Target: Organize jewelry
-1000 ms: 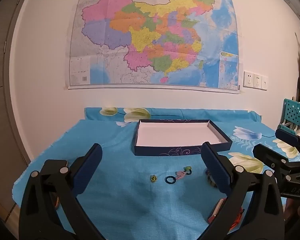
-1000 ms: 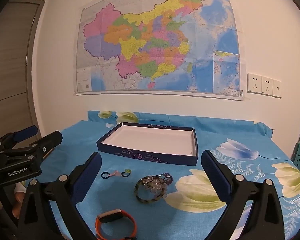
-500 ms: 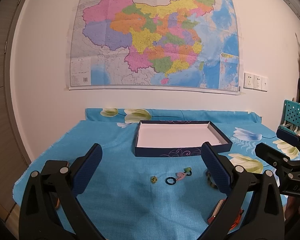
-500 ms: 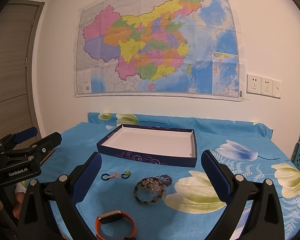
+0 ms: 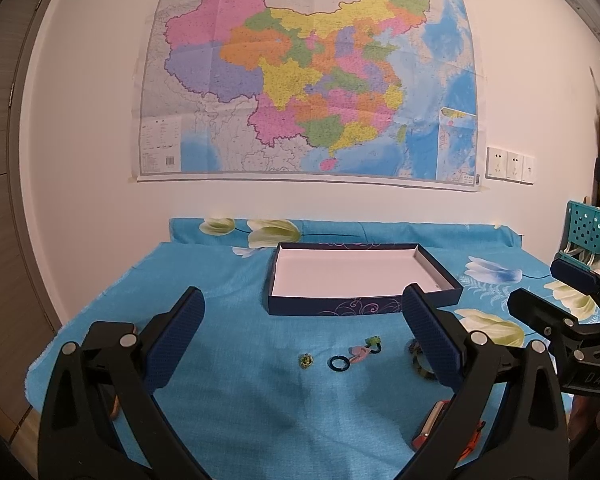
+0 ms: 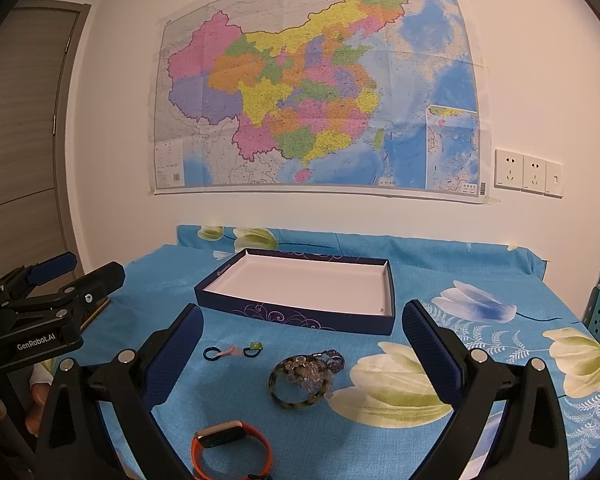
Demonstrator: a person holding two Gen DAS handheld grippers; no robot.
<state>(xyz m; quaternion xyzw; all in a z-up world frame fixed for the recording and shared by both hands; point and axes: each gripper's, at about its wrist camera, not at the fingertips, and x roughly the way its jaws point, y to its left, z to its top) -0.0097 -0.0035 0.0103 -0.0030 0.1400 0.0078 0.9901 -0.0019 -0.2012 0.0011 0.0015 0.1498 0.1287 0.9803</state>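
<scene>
Both the left gripper [image 5: 300, 336] and right gripper [image 6: 302, 340] hung wide open, holding nothing. The bangle [image 6: 300, 386], watch [image 6: 230, 450] and little rings [image 5: 339, 363] lay loose on the cloth, near the empty box [image 6: 300, 286]. I'd drop low and pinch the bangle's rim, not those beads.

Both of my tools are tilting up very slightly. In the left gripper's [image 5: 301, 292] view, the colourful paper wall map [image 5: 308, 80], the shallow navy cardboard box with white lining [image 5: 340, 306] and the small black ring [image 5: 339, 363] are sliding a little lower. In the right gripper's [image 6: 302, 308] view, the same box [image 6: 300, 314] and the mottled brown bangle [image 6: 296, 405] are also drifting slightly downward.
</scene>
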